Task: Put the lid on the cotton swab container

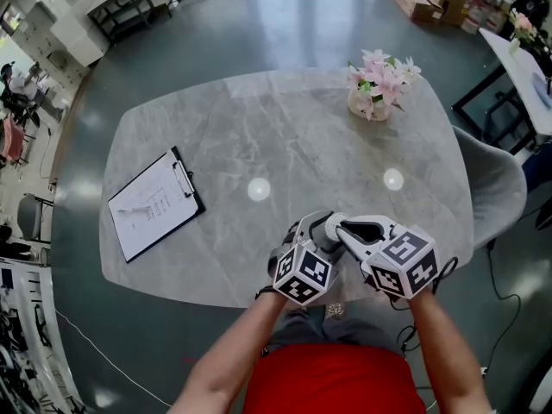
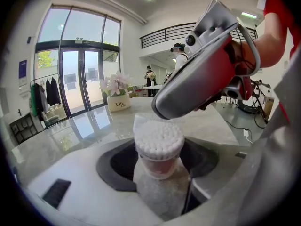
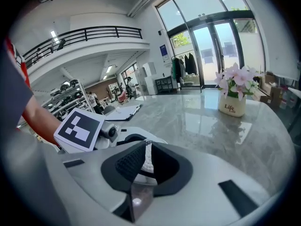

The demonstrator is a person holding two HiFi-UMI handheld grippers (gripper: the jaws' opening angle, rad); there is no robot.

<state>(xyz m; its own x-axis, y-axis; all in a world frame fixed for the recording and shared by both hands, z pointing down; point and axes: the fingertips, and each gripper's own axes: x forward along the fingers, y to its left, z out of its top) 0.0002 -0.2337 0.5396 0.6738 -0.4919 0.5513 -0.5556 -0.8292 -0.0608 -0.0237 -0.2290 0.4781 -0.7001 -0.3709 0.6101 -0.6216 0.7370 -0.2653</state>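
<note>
The left claw (image 2: pixel 159 155) is clamped on the cotton swab container (image 2: pixel 159 163), one dark pad against each side of the clear tub. The tub stands upright between the jaws out at their tips. It is packed with white swabs (image 2: pixel 159 136), whose heads bulge above its rim.

The right claw (image 2: pixel 161 113) comes in from the upper right of the left claw, and its nose hangs just above the far edge of the swabs. Its jaws are nearly together with a slim gap between them, and the swab heads show white through that gap. The clear lid (image 2: pixel 139 121) sits at the right claw's tip, against the far left rim of the tub. It is too faint to tell whether it is seated or tilted, and the pads are not seen pressing on it.

Both claws meet nose to nose over the near edge of the grey marble table (image 1: pixel 259 128). A flower pot (image 1: pixel 373 102) stands well beyond them, and a clipboard (image 1: pixel 155 201) lies far off the left claw's outer side
</note>
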